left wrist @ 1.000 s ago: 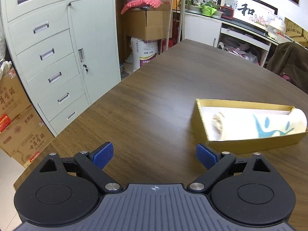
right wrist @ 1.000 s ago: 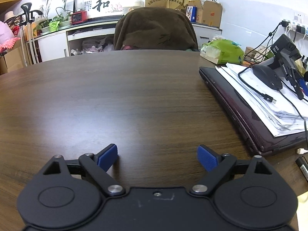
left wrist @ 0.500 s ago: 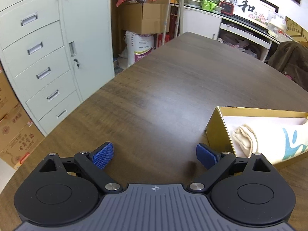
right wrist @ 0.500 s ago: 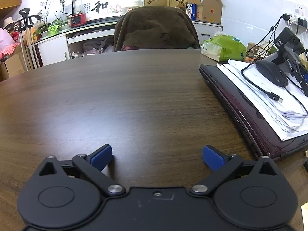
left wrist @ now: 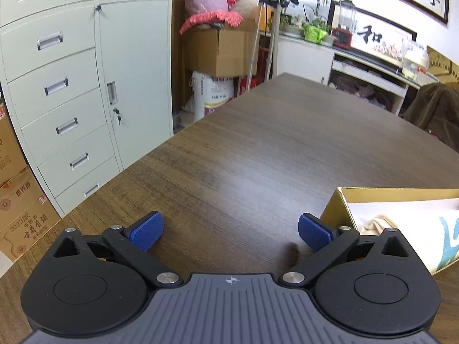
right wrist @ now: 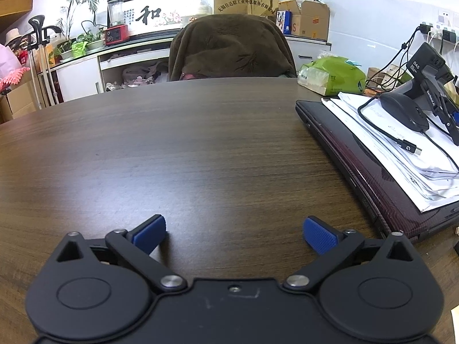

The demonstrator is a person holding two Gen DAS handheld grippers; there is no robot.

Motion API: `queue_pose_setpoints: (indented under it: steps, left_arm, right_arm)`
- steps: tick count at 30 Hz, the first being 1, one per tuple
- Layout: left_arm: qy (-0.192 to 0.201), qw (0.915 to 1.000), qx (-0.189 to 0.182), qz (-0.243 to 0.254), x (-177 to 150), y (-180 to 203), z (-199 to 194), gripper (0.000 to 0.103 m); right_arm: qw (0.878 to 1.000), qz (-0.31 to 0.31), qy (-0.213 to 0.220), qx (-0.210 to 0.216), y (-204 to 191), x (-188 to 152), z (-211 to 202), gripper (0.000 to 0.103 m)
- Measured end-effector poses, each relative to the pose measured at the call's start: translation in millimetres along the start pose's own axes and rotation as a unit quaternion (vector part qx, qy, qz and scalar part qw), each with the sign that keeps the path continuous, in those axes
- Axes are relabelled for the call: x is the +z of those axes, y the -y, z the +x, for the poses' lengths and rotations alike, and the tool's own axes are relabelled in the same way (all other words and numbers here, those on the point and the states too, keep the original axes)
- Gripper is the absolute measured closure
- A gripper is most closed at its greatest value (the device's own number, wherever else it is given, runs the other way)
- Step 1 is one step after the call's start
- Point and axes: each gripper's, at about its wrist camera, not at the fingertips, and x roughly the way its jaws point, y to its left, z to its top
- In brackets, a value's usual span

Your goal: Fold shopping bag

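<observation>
The cream shopping bag [left wrist: 413, 229] with a blue print lies rolled inside a gold box [left wrist: 334, 210] at the right edge of the left wrist view. My left gripper [left wrist: 229, 230] is open and empty, just left of the box's near corner, low over the dark wooden table [left wrist: 258, 143]. My right gripper [right wrist: 233, 232] is open and empty over bare table [right wrist: 186, 149]. The bag does not show in the right wrist view.
A closed laptop [right wrist: 358, 166] with papers [right wrist: 401, 154] and a mouse [right wrist: 404, 111] lies at the right. A covered chair [right wrist: 229, 48] stands behind the table's far edge. A cabinet [left wrist: 71, 100] and cartons [left wrist: 20, 215] stand left of the table.
My left gripper has swung left and pulled back, so the gold box slid toward the right edge of its view. My right gripper opened a little wider and barely moved.
</observation>
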Motion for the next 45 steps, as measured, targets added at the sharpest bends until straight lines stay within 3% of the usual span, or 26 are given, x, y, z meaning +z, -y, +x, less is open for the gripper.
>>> queue_pose_setpoints:
  steps: [45]
  left_arm:
    - [0.006, 0.9999, 0.010, -0.003, 1, -1, -1, 0.000]
  right_arm:
    - [1.000, 0.019, 0.000, -0.023, 4, 7, 9, 0.000]
